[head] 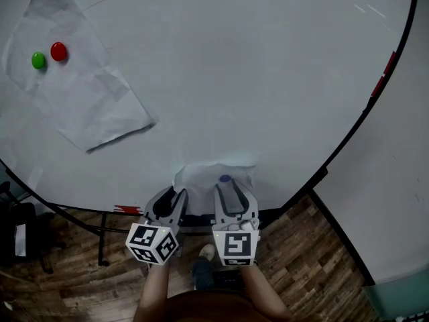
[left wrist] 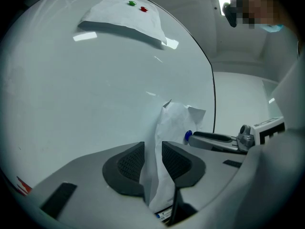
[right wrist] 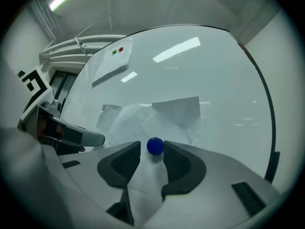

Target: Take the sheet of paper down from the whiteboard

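Setting: a large whiteboard (head: 234, 59) with a dark frame, standing over a wood-plank floor (head: 301, 247), with a pale wall (head: 395, 180) to its right. Item one: flat sheet (head: 80, 99), creased, in the board's upper left area, set at a slant, its lower right corner lifting slightly; a green magnet (head: 38, 60) and a red magnet (head: 59, 51) sit side by side near its top left edge. Item two: crumpled sheet (head: 201, 178), the task's paper, low on the board near the bottom frame, well apart from the flat sheet, its upper edge folded and uneven. A blue magnet (head: 225, 178) sits on the right part of this sheet. Item three: left gripper (head: 175, 196), at the left edge of the crumpled sheet; in the left gripper view its jaws are closed to a narrow slot with the paper (left wrist: 174, 120) pinched between the pads and running down through them. Item four: right gripper (head: 231, 188), just beside the left one; in the right gripper view its jaws are closed about the blue magnet (right wrist: 155, 146), which sits between the jaw tips with the crumpled sheet (right wrist: 162, 113) under and behind it. Both grippers point at the board, held by bare forearms at the lower edge of the head view.
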`<action>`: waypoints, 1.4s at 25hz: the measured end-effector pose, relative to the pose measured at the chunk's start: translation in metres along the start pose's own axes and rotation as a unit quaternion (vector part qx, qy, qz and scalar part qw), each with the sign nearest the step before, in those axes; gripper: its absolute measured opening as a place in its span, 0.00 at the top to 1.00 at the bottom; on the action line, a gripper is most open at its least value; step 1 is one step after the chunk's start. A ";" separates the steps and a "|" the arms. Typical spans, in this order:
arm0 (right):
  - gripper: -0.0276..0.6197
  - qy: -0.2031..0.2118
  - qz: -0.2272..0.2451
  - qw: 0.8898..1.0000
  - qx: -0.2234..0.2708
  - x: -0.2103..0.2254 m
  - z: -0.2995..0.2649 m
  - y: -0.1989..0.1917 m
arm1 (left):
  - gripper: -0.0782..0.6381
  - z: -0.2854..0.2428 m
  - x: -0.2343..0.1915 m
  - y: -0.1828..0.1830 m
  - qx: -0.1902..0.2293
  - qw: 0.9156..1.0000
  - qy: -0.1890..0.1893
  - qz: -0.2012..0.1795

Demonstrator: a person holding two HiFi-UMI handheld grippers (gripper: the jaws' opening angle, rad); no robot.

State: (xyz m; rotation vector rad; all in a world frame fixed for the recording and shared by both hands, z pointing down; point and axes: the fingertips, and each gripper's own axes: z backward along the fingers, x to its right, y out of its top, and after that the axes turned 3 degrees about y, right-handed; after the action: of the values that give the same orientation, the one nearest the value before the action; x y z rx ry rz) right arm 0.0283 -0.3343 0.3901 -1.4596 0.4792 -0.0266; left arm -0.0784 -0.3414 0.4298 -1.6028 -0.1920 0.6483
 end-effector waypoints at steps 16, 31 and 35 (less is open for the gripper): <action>0.76 -0.032 0.050 0.998 0.007 0.005 -0.009 0.004 | 0.81 -0.007 -0.003 0.003 0.002 1.000 -0.013 0.021; 0.75 -0.016 0.036 0.999 -0.002 0.007 -0.009 0.002 | 0.86 -0.005 0.002 0.017 0.021 0.996 -0.046 0.074; 0.75 -0.011 0.042 0.999 -0.005 0.007 -0.009 0.002 | 0.86 -0.006 0.002 0.020 0.027 0.995 -0.048 0.086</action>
State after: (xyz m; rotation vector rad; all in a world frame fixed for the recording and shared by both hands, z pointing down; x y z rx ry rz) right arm 0.0310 -0.3450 0.3857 -1.4471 0.5233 0.0583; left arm -0.0786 -0.3482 0.4105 -1.5492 -0.1069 0.8570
